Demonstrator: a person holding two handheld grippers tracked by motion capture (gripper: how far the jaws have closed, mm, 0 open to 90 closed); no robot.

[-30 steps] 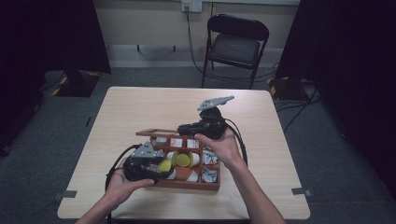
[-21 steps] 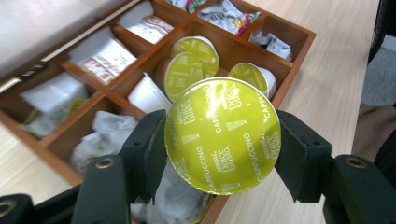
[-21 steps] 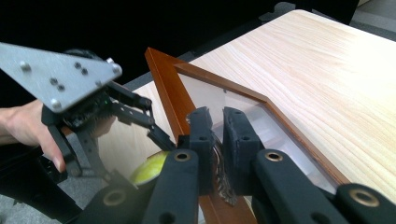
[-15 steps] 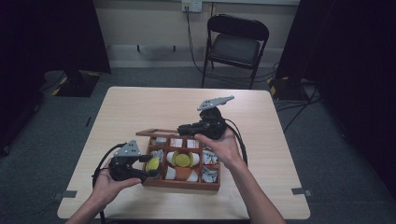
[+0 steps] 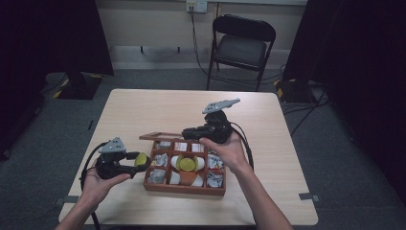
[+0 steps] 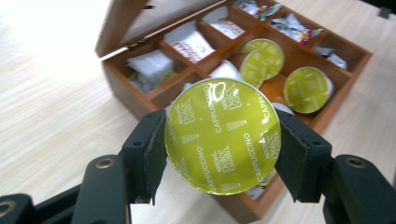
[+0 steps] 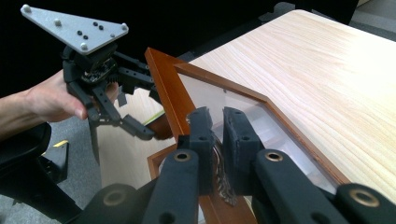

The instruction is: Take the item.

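While the box stands open: one coffee capsule held clear of it, lid pinned back.

Held item: a round capsule (image 6: 222, 135) with a glossy yellow-green foil top printed in white, clamped edge to edge by the left gripper (image 5: 136, 163) and kept above the table (image 5: 143, 110), just beside the left wall of the wooden box (image 5: 184, 188). The left gripper view gives the print and three more capsules of the same colour in the middle compartments, with paper sachets in the others; from above they read as yellow-green discs among pale wrappers. The right gripper view gives the right gripper (image 7: 218, 135) with its jaws drawn narrow on the frame of the glass-paned lid (image 7: 243, 100), at the box's far edge. Count: four capsules, one box, two grippers, one chair (image 5: 242, 45) beyond the table.
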